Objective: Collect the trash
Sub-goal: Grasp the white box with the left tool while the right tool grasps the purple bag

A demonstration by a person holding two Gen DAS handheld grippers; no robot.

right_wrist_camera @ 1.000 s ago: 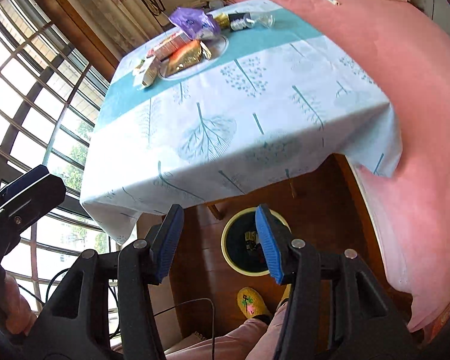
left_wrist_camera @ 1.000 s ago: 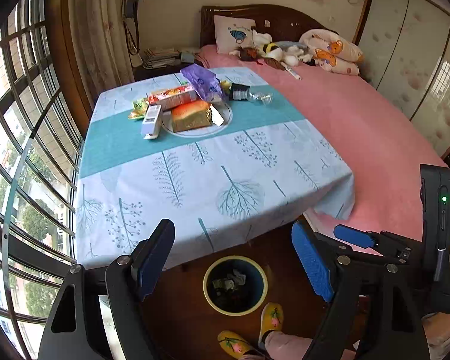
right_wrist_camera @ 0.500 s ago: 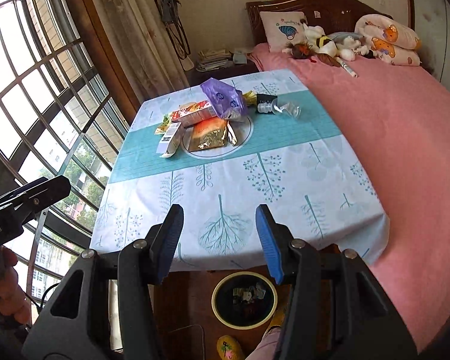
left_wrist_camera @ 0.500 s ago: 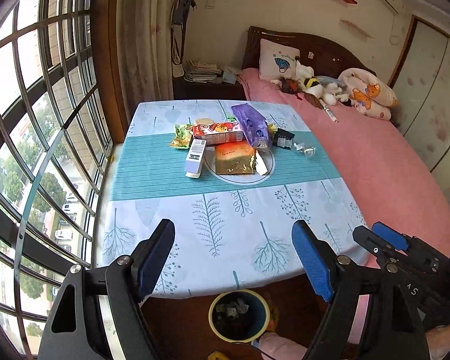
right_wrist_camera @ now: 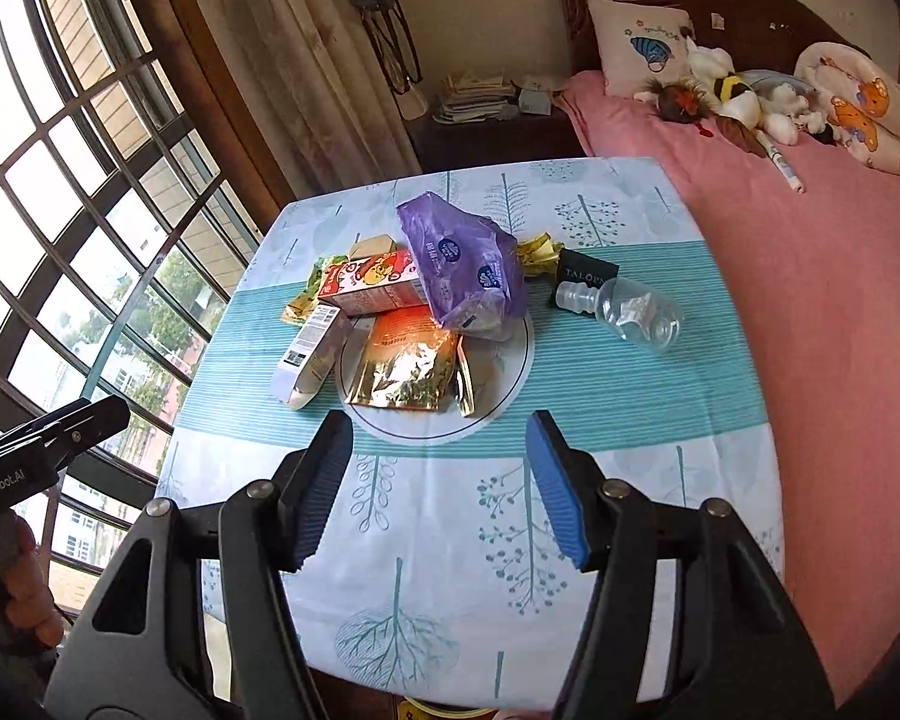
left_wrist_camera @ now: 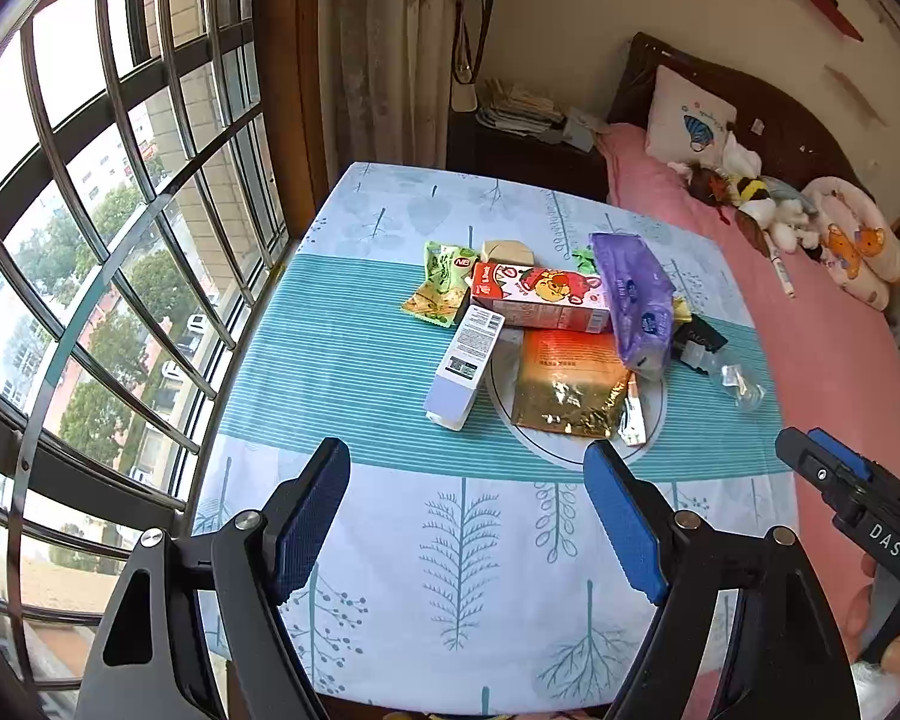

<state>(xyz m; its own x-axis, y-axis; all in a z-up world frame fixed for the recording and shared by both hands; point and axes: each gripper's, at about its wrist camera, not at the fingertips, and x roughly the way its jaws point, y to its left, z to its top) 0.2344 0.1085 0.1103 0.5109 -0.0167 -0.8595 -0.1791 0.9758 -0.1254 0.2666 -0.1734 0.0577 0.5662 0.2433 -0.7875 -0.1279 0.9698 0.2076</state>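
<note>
**Trash pile was a domino setup, both grippers empty**

Biggest worry first: the table (right_wrist_camera: 600, 438) sat right against the pink bed (right_wrist_camera: 810, 312), and the whole trash heap was crowded around the round plate (right_wrist_camera: 513, 384) in the middle of the teal stripe. The purple bag (right_wrist_camera: 462, 264) leaned over the red carton (right_wrist_camera: 369, 285) and the foil pouch (right_wrist_camera: 405, 369), so yanking anything underneath probably would have toppled it.

Next, the white box (left_wrist_camera: 465, 369) lay half on the plate's rim on the window side; a sloppy pinch could have dragged the plate with it.

The clear bottle (right_wrist_camera: 636, 315) lay on its side toward the bed-side edge, next to the black packet (right_wrist_camera: 588, 276). Round and slick, it looked likely to roll off onto the bed if nudged.

Smallest stuff: the green wrapper (left_wrist_camera: 441, 282) and yellow scrap (right_wrist_camera: 537, 252) near the far edge looked flat and easy to miss.

The left gripper (left_wrist_camera: 468, 525) was spread wide with nothing in it, over the near edge. The right gripper (right_wrist_camera: 441, 486) had just been opening, nothing between its pads either.
</note>
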